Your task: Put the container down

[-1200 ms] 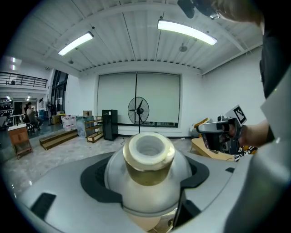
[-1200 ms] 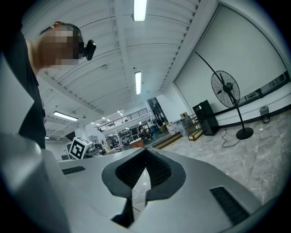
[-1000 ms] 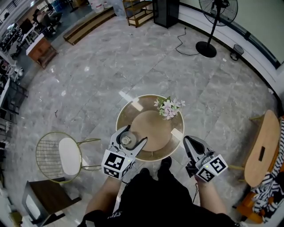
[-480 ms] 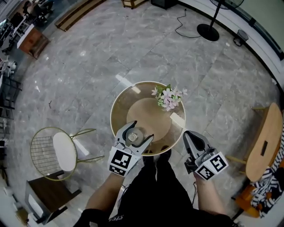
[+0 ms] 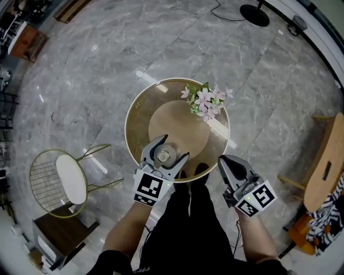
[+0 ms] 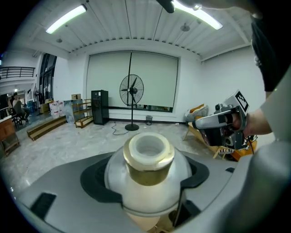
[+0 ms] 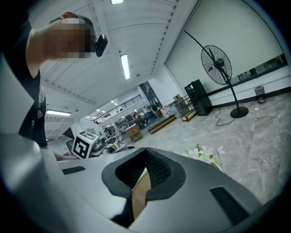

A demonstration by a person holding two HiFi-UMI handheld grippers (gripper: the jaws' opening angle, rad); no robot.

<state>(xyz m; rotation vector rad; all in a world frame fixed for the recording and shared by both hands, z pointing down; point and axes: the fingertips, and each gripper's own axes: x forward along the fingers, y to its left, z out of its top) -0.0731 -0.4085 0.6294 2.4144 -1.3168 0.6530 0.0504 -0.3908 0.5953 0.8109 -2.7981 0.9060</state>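
Observation:
A round silvery container [image 5: 164, 156] with a gold neck and white mouth [image 6: 148, 157] sits between the jaws of my left gripper [image 5: 172, 150], which is shut on its body. In the head view it hangs over the near edge of a round glass table [image 5: 137, 107] with a gold rim. A bunch of pink and white flowers [image 5: 206, 101] stands on the far right of the table. My right gripper [image 5: 222, 160] is off the table's near right edge, with its jaws shut together [image 7: 142, 181] and nothing between them.
A gold wire chair with a white seat [image 5: 64, 180] stands to the left, with a dark wooden box [image 5: 59, 236] nearer. A wooden chair [image 5: 325, 172] is at the right. A fan's base [image 5: 255, 13] is far back. My legs are against the table's near edge.
The head view has shifted forward. My left gripper has carried the container from the table's near left rim to the right, over the glass. The right gripper has stayed shut beside the table.

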